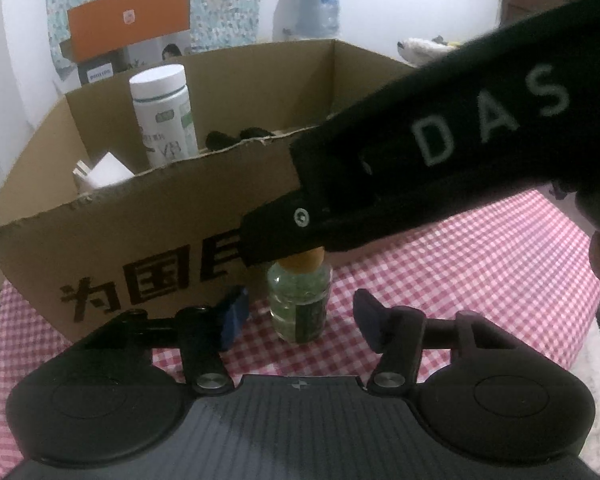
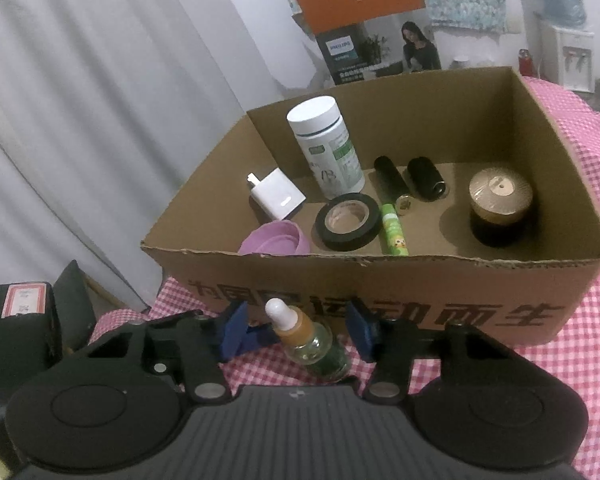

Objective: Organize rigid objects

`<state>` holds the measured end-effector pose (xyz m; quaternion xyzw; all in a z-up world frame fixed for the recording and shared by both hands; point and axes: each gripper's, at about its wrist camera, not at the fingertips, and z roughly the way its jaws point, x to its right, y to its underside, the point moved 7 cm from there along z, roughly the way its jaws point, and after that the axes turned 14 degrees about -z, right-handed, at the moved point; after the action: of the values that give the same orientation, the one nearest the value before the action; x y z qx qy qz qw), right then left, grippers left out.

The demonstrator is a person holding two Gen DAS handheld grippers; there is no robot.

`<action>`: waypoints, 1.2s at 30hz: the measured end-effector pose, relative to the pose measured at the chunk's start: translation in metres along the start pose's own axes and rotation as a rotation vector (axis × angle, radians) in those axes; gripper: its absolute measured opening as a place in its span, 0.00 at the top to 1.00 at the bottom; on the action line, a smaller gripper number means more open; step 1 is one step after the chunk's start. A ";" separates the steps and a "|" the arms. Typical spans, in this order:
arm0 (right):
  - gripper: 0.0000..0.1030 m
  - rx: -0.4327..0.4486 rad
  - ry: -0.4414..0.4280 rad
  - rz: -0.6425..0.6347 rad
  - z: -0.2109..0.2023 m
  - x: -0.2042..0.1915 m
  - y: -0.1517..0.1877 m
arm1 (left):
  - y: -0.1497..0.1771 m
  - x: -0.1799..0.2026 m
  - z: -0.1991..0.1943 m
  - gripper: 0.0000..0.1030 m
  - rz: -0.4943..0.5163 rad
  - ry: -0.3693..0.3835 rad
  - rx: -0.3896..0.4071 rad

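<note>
A small glass dropper bottle (image 1: 299,307) with a tan collar and white bulb stands on the pink checked cloth just in front of the cardboard box (image 1: 120,248). My left gripper (image 1: 300,320) is open, its blue pads on either side of the bottle, apart from it. My right gripper (image 2: 296,328) is also open around the same bottle (image 2: 312,344), with its body reaching over the bottle top in the left wrist view. The box (image 2: 380,280) holds a white bottle (image 2: 328,148), a white charger (image 2: 276,194), a black tape roll (image 2: 348,220), a green tube (image 2: 394,230), a gold-lidded jar (image 2: 500,208) and a purple lid (image 2: 276,240).
Two black cylinders (image 2: 408,178) lie at the back of the box. A dark case (image 2: 20,344) sits at the left beside the table. White curtains hang on the left, an orange and grey carton (image 2: 360,20) stands behind the box, and a water dispenser (image 2: 568,52) is at the far right.
</note>
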<state>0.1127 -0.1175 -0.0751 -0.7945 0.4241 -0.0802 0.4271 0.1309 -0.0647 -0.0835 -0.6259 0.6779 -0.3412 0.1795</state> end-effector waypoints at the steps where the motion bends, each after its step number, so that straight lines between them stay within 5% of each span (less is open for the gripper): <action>1: 0.57 -0.006 -0.005 0.004 0.002 0.001 0.000 | 0.000 -0.001 0.001 0.53 -0.005 0.001 -0.003; 8: 0.73 -0.005 -0.014 0.009 0.002 0.002 0.002 | -0.001 0.004 0.003 0.63 -0.022 0.029 -0.017; 36: 0.71 -0.024 0.008 0.027 -0.012 0.007 0.017 | 0.008 0.017 0.003 0.64 -0.023 0.049 -0.053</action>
<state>0.1007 -0.1354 -0.0819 -0.7936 0.4374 -0.0724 0.4167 0.1241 -0.0822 -0.0881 -0.6298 0.6837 -0.3404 0.1419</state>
